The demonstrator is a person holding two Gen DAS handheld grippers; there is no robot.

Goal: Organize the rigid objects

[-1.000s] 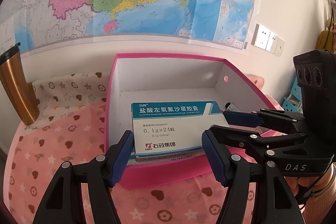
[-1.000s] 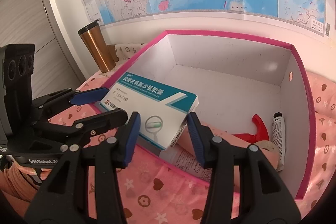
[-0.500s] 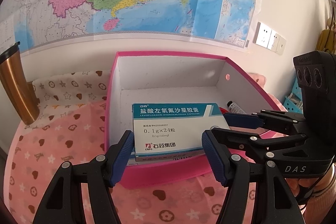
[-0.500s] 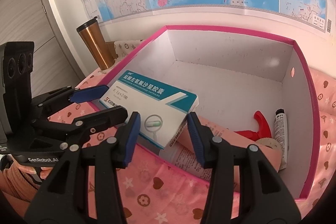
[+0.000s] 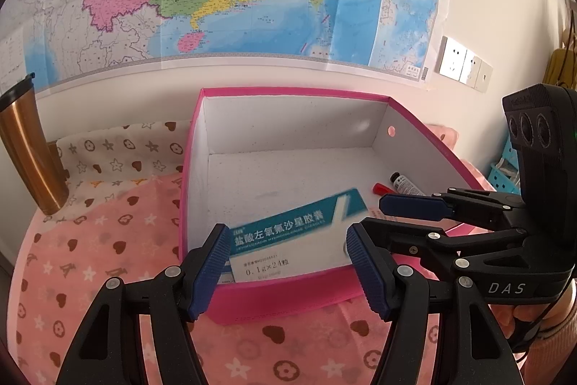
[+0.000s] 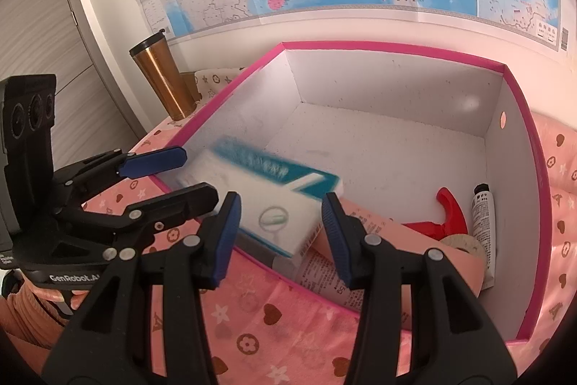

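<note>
The pink storage box (image 5: 281,298) is set on the heart-print cloth (image 5: 90,262) of the worktop, open at the top, with white inner walls; the medicine carton (image 5: 295,240) is seen blurred and tilted inside its near-left corner, apparently dropping, with no pad touching it; a pink tube (image 6: 360,280) lies under it along the near wall, and a red plastic piece (image 6: 447,215) and a small white tube (image 6: 481,215) rest by the right wall; the left tongs (image 5: 285,267) are held wide and empty over the near rim, and the right tongs (image 6: 279,233) likewise (each shows in the other's view, blue pads apart); the release is best finished by keeping both tongs spread and clear of the rim until the carton is settled; since it is judged likely to end propped on the tube, a gentle nudge flat may be needed; the copper tumbler (image 5: 25,150) stands apart, left of the box.
</note>
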